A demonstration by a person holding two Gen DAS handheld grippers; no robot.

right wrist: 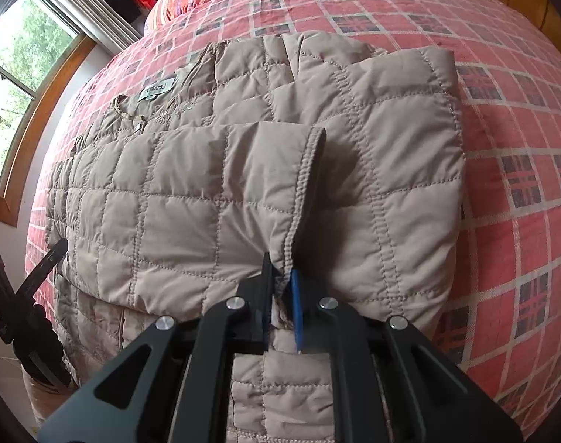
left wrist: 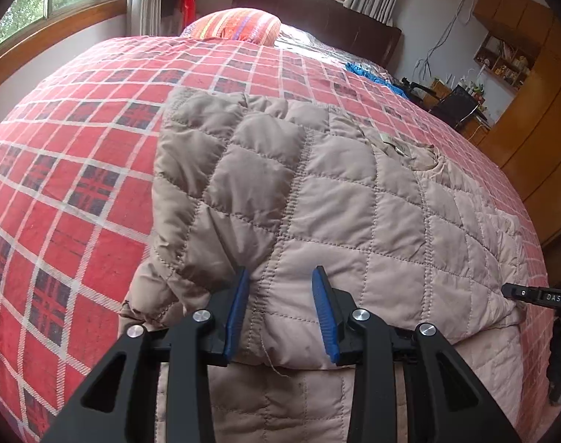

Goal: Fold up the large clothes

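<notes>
The right gripper (right wrist: 282, 277) is seen clamped on the ribbed hem edge of a folded-over panel of the beige quilted jacket (right wrist: 243, 170); its black finger and blue-padded finger (right wrist: 298, 310) are pressed together with the fabric edge pinched between them. The left gripper (left wrist: 280, 295) is held with its blue pads (left wrist: 238, 310) apart, straddling a stitched seam of the same jacket (left wrist: 317, 192) near its front edge; nothing is seen clamped between them, though the pads rest against or just above the cloth. The jacket is laid across the near part of a bed covered by a red plaid bedspread (left wrist: 77, 155), partly folded, with one quilted panel doubled over the body and a lower layer hanging over the bed's near edge. A neck label (right wrist: 158, 92) is visible at the collar in the right wrist view. In the left wrist view the tip of the other gripper is noted at the jacket's right edge. A striped orange pillow (left wrist: 239, 24) lies at the far end of the bed by a dark headboard (left wrist: 324, 18). A blue cloth (left wrist: 369, 74) rests on the far side of the bed. A wood-framed window (left wrist: 40, 11) and wooden cabinets (left wrist: 531, 85) are recorded at the room's edges.
</notes>
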